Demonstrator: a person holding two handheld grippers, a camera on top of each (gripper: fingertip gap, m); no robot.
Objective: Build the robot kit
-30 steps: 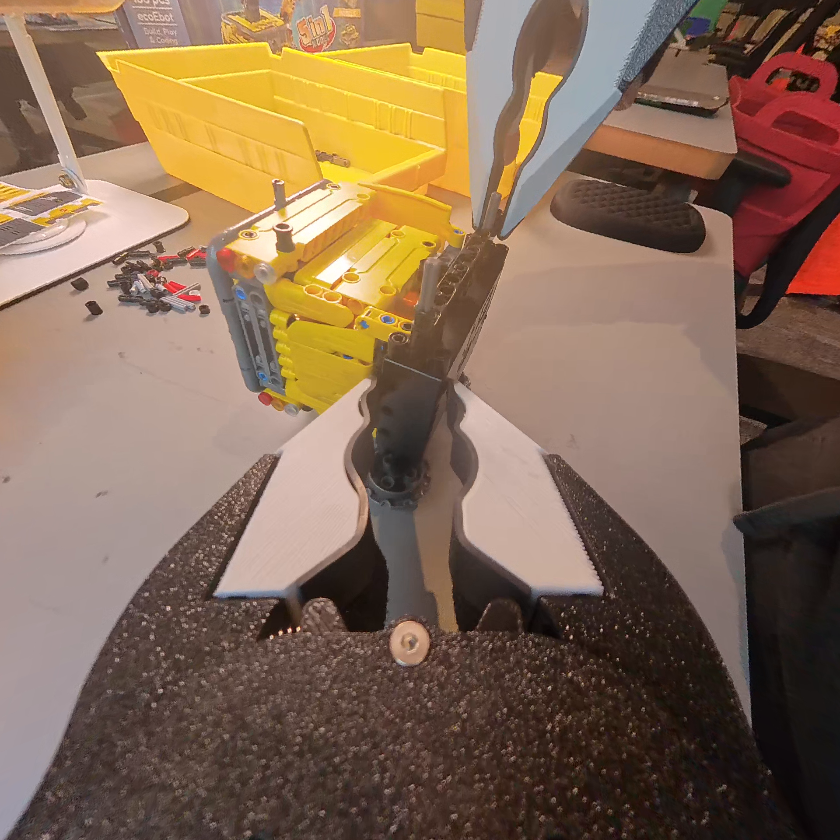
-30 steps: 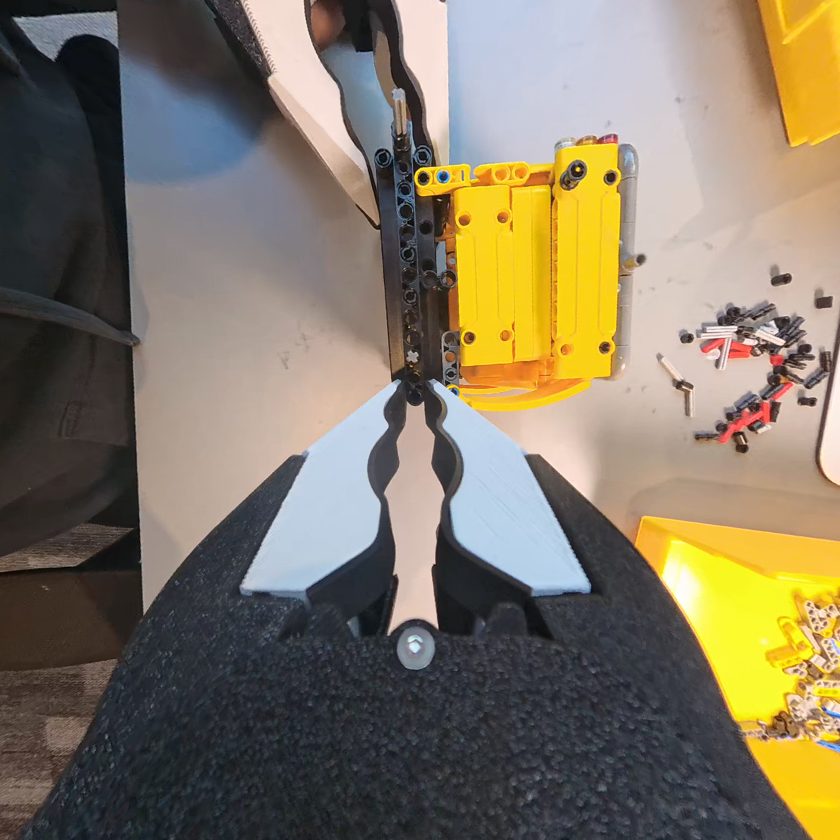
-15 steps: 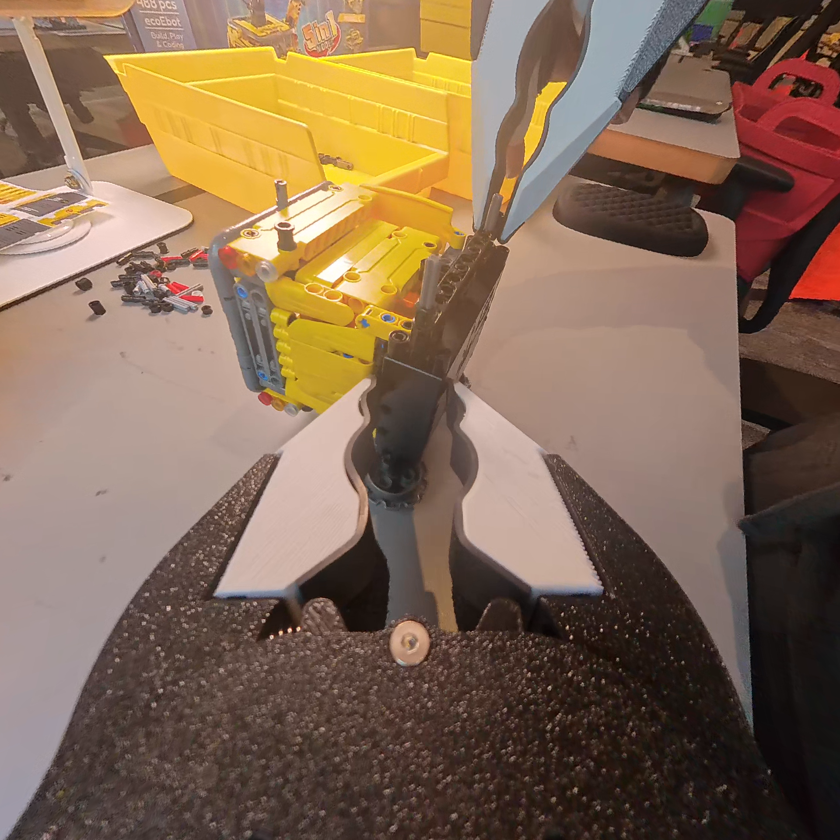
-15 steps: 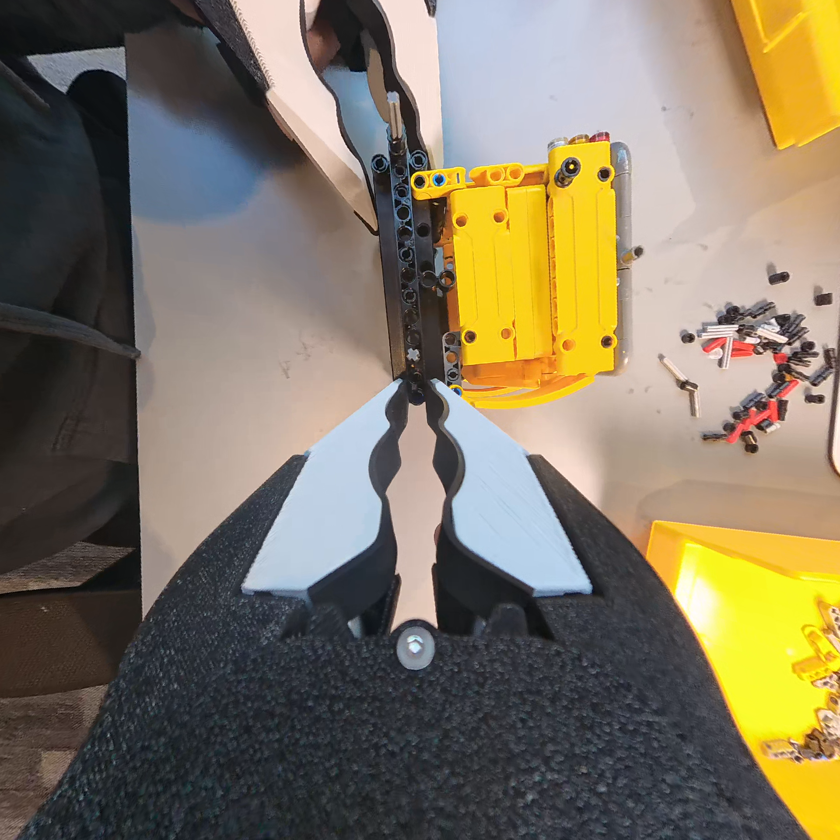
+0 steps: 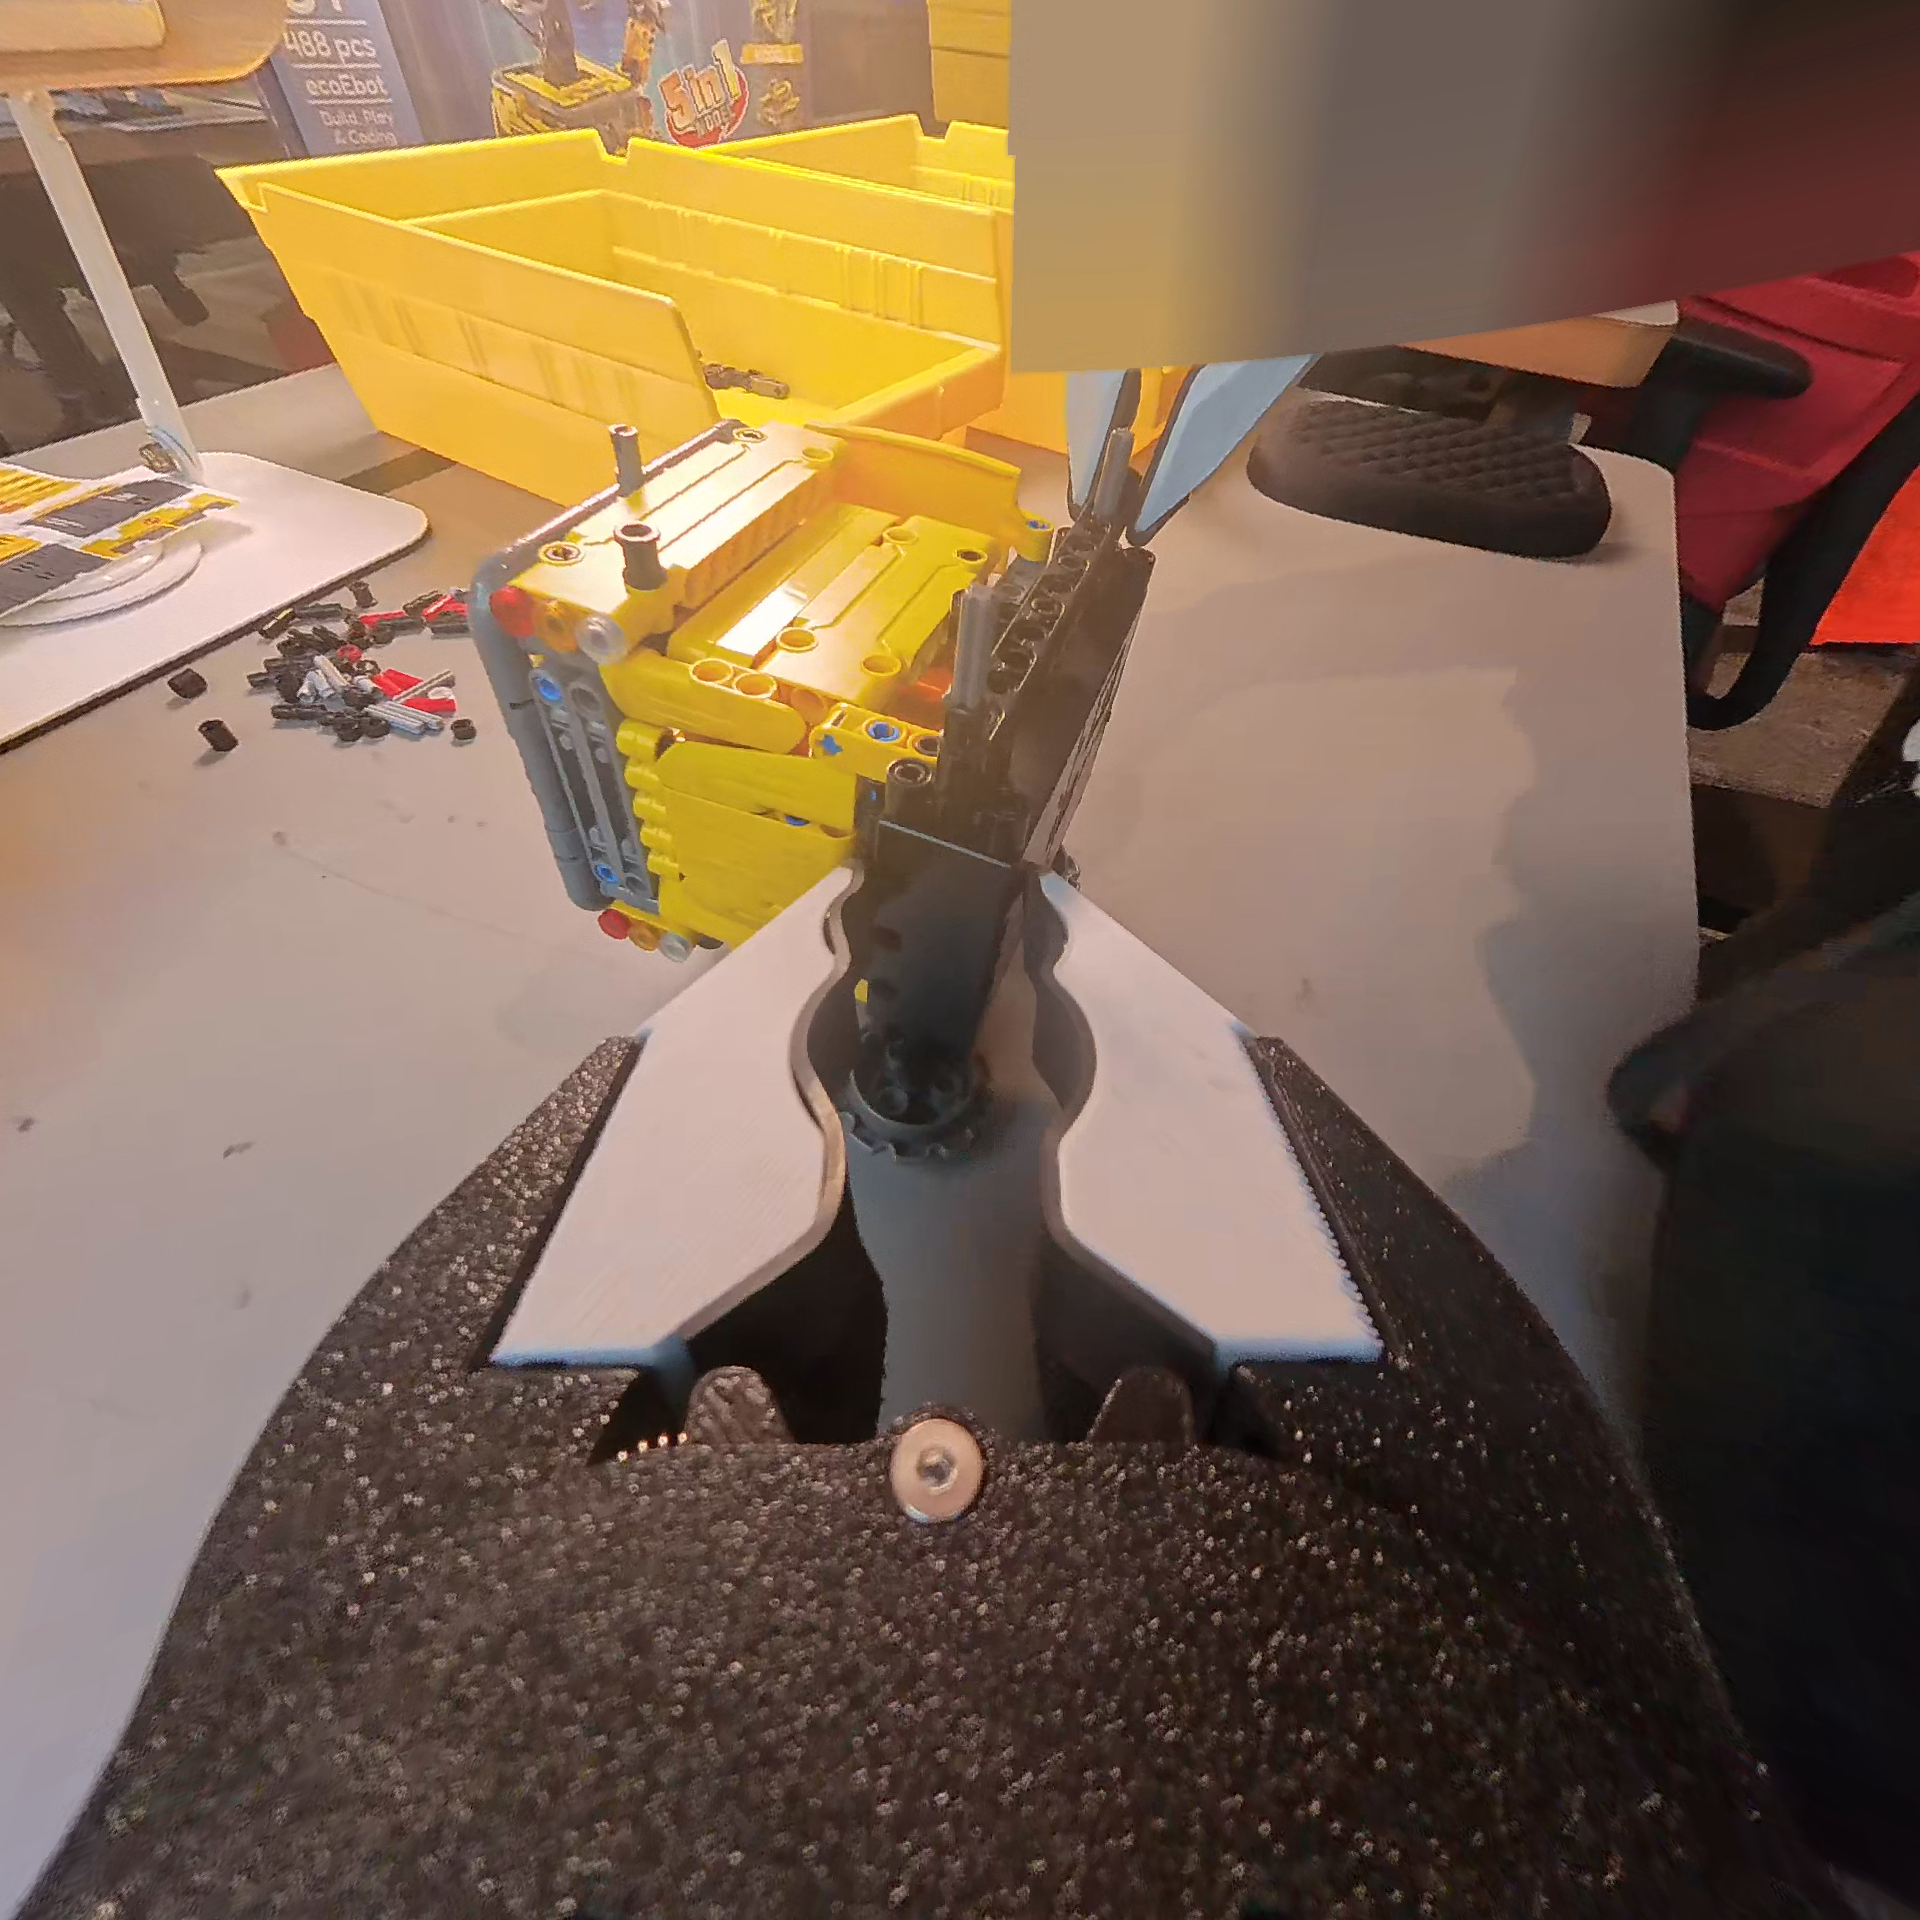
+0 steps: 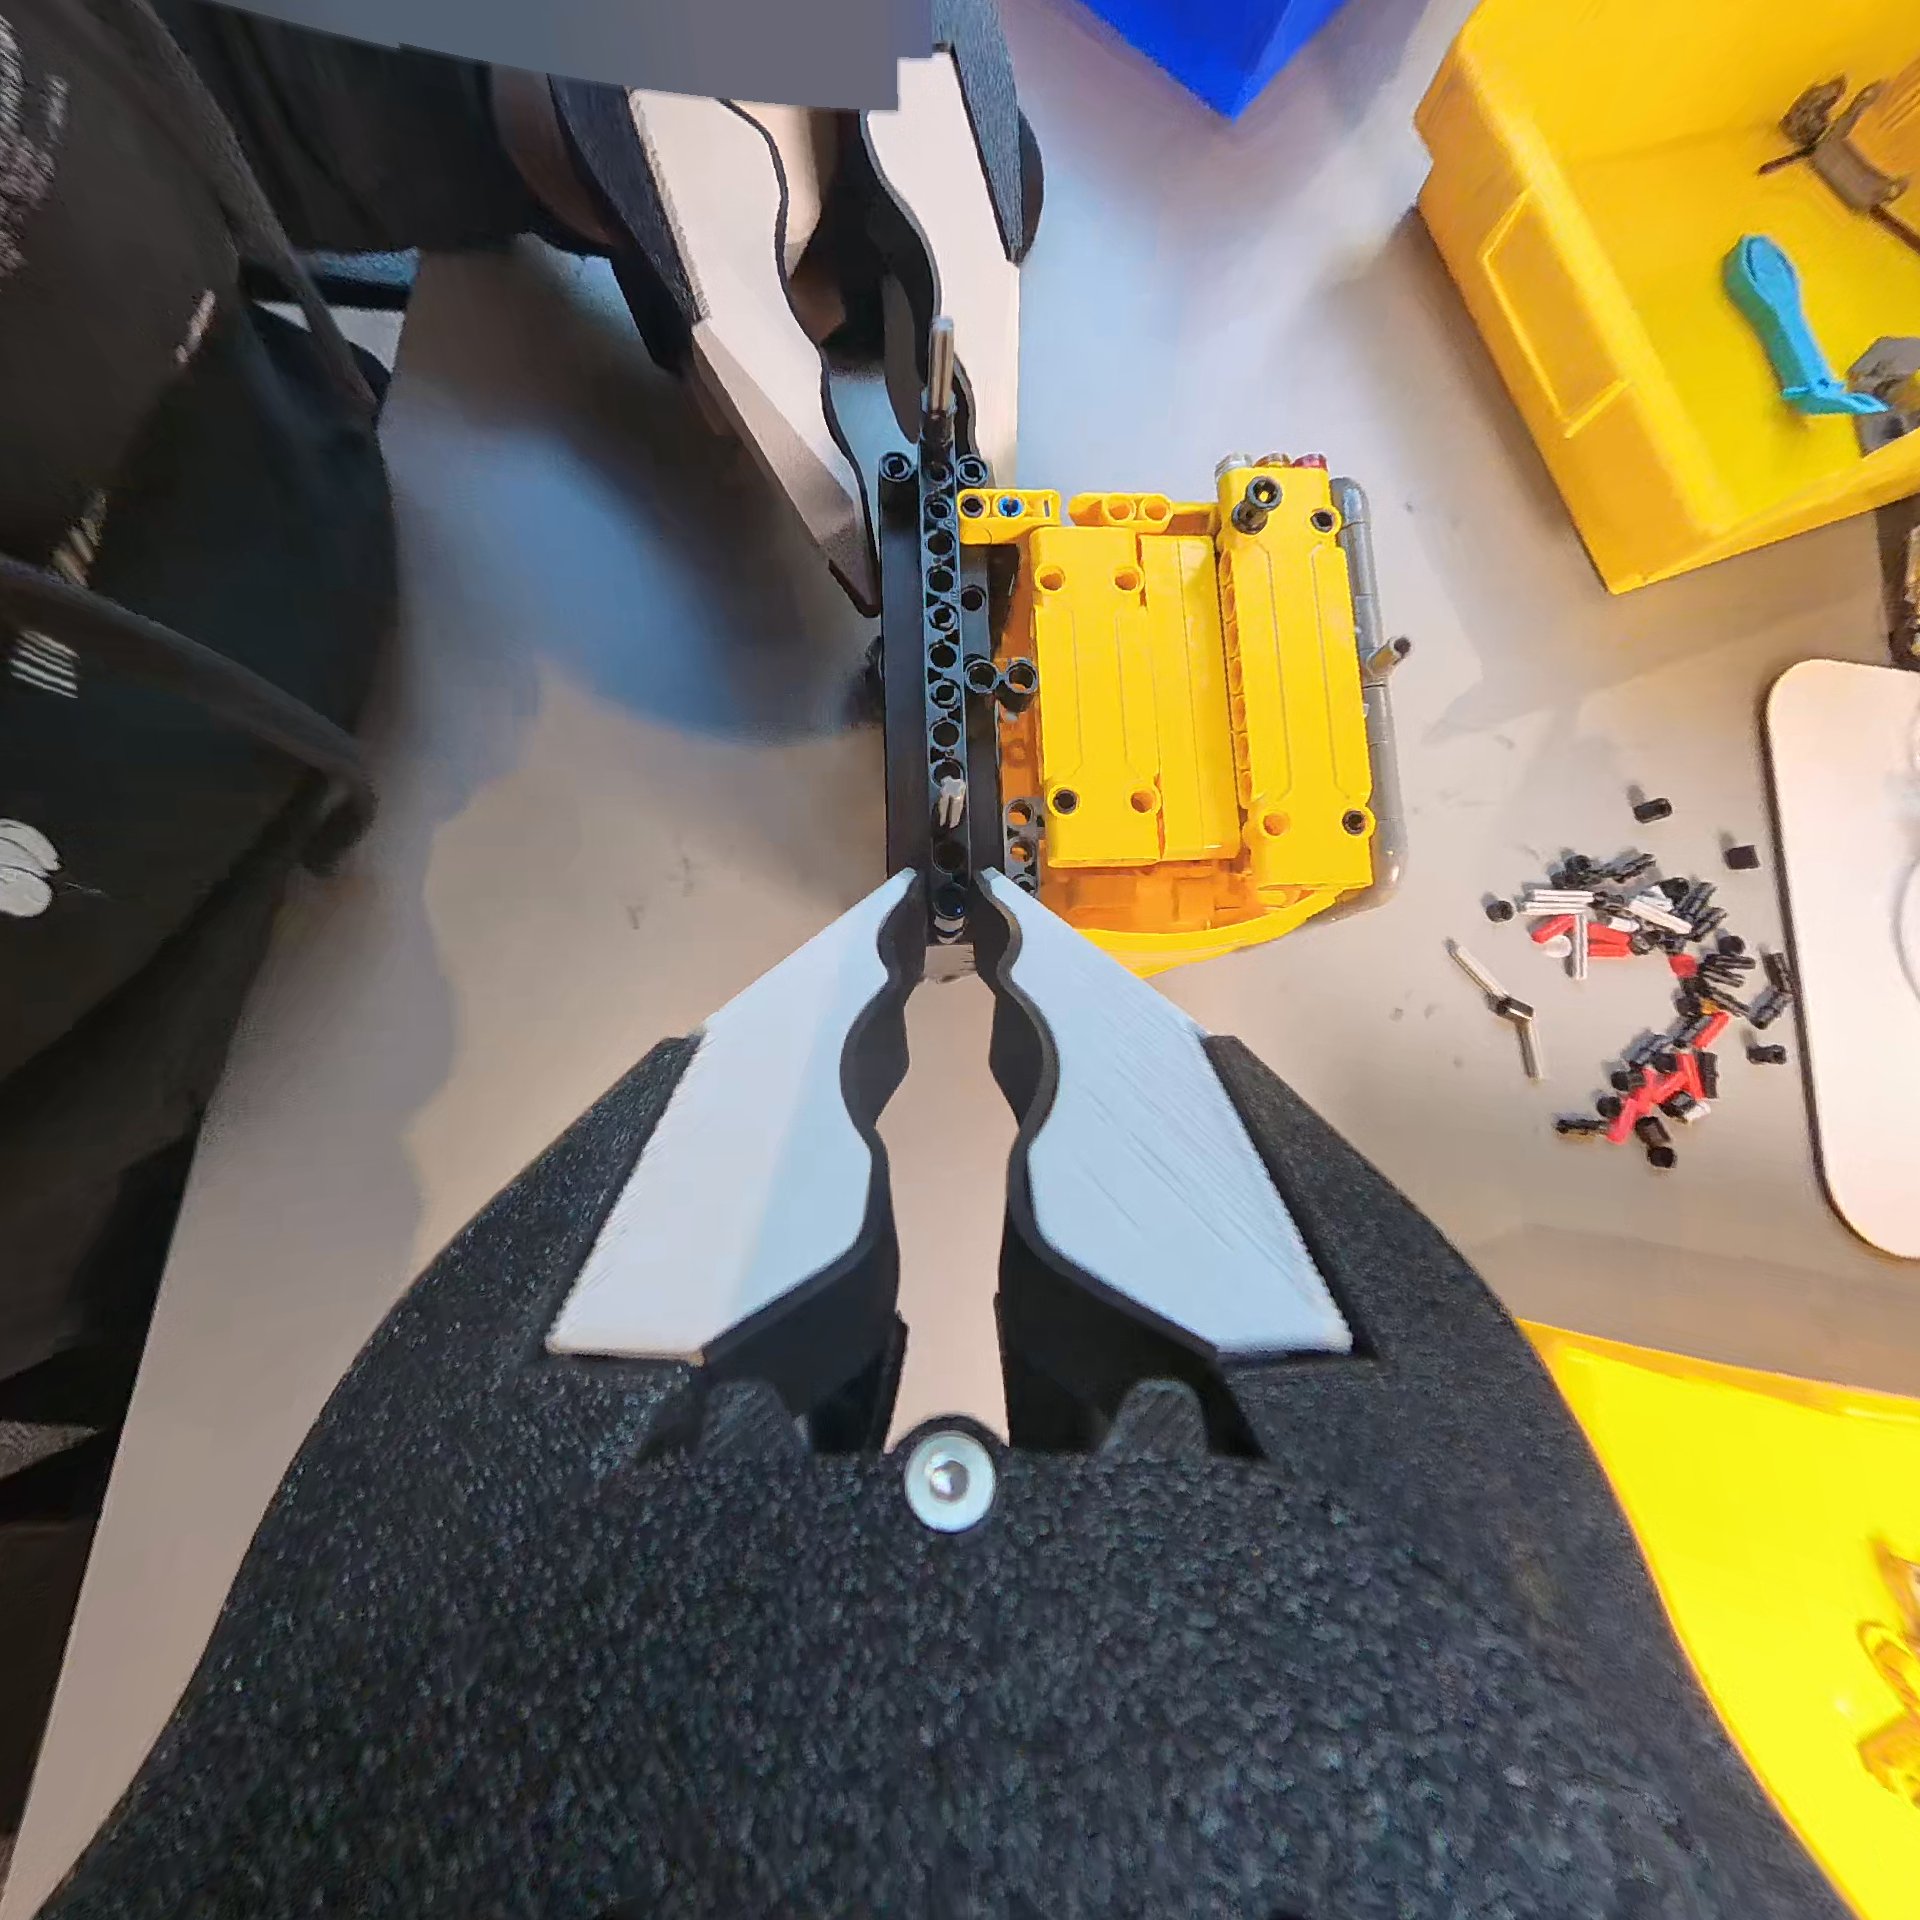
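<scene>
A yellow and black brick model [image 5: 790, 644] stands on the grey table [image 5: 260, 987]; it also shows in the right wrist view [image 6: 1184, 707]. My left gripper [image 5: 940, 883] is shut on the near end of the model's black beam frame [image 5: 1049, 644]. A grey axle [image 5: 971, 644] stands up from that frame just beyond its tips. My right gripper [image 6: 948, 894] comes from above at the far end of the black beam [image 6: 940, 665]. It is shut on a thin grey axle [image 5: 1114, 462] set in that end. The right gripper shows in the left wrist view [image 5: 1127, 488].
Loose black, red and grey pins [image 6: 1642, 977] lie beside the model. Yellow bins [image 5: 582, 260] stand behind it, another [image 6: 1766, 1558] at the near right. A white lamp base [image 5: 260, 540] is on the left. A chair armrest [image 5: 1423, 478] lies past the table edge. My right fingertips sit around 9 centimeters from my left ones.
Both grippers keep their hold. The right wrist view has pulled back and tilted, showing more of the far table and bins. The model has hardly moved.
</scene>
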